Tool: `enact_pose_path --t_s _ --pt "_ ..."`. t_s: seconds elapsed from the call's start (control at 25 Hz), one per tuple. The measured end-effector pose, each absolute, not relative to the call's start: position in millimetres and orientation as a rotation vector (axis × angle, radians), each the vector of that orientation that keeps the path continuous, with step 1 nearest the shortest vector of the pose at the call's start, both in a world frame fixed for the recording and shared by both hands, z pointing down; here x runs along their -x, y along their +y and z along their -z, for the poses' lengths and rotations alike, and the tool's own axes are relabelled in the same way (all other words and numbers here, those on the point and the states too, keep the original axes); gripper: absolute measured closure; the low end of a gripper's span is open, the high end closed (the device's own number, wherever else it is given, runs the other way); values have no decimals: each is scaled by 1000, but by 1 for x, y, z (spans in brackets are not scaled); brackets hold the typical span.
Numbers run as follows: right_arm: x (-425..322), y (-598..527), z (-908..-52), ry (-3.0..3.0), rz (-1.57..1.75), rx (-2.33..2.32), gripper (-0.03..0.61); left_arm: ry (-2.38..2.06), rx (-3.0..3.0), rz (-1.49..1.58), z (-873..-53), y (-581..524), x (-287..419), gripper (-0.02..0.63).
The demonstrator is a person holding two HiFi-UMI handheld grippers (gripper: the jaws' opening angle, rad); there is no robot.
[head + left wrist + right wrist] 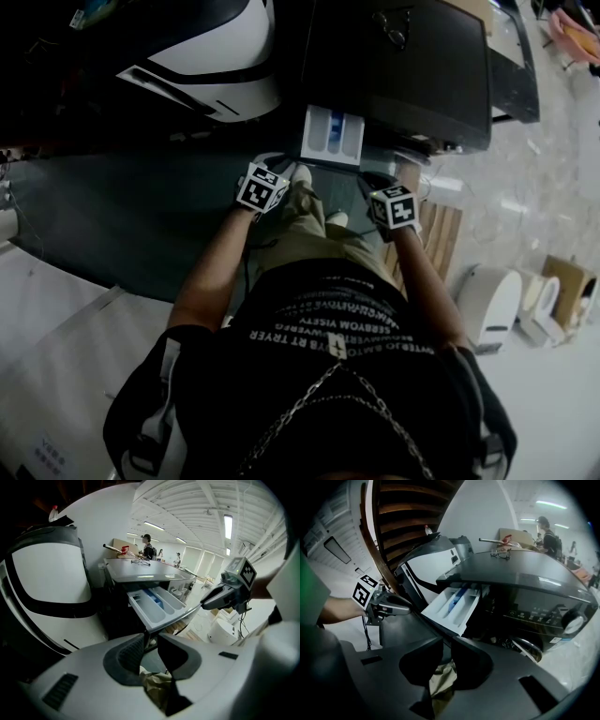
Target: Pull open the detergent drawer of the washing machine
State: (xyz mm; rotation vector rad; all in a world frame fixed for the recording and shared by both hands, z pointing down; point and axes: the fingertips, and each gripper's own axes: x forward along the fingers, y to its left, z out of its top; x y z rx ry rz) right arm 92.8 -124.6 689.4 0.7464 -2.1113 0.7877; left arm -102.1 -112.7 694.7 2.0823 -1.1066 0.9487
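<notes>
drawer [333, 136], white compartmented plastic

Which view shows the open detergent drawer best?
The left gripper view: it looks into the detergent drawer, showing its compartments and blue insert. The right gripper view shows it from the other side; the head view shows it small, from above.

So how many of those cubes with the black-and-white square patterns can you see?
2. In the head view, the left cube is just below-left of the pulled-out detergent drawer, and the right cube is below-right of it. No others show.
</notes>
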Motion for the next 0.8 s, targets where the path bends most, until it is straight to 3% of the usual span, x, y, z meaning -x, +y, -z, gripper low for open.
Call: enact_pose_path --t_s 0.2,0.28,0.48,0.8 --pt "-104 -133 -663 -2171 -681 -799 526 -1214 -2094 -841 -670 -116 113 529" --pt "-106 -138 -638 -2238 -630 -812 556 -1303 -2111 -795 -649 -117 118 529" --pt "-108 -157 -576 -2368 -482 -872 576 -1452 -2243 -665 -578 -130 107 609" --pt "-104 -169 -468 -2545 -295 -963 577 -1621 -2411 -446 -447 -148 90 611"
